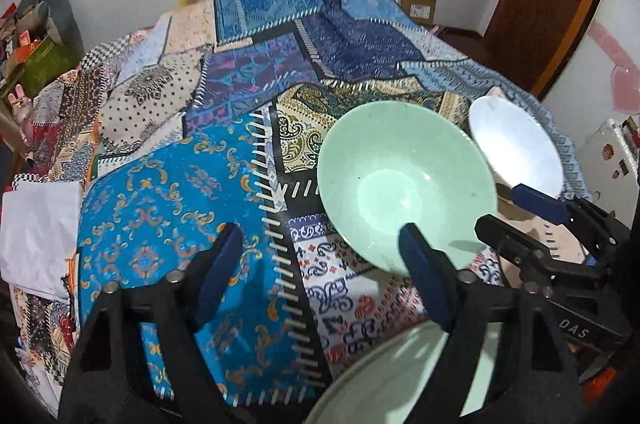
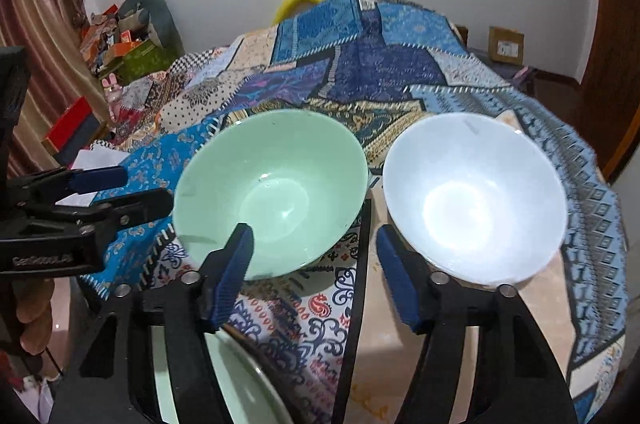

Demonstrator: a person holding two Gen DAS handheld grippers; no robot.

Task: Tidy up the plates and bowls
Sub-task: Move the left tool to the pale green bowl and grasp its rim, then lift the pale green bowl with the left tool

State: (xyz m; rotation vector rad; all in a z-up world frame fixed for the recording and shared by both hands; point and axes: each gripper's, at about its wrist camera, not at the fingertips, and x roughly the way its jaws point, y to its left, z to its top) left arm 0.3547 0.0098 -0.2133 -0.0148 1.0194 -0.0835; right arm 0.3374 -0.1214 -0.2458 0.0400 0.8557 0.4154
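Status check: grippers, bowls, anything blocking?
Left gripper, right gripper: open, empty. Green bowl, white bowl side by side, unstacked. Green plate near edge.

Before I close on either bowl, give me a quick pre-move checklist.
1. Left gripper open, nothing between its jaws: ok.
2. Right gripper open, holding nothing: ok.
3. Pale green round bowl upright and empty: ok.
4. White round bowl upright, empty, apart from the green one: ok.
5. Either gripper straddling a bowl rim: not ok.
6. Pale green plate at the near edge, whole outline: cannot tell.
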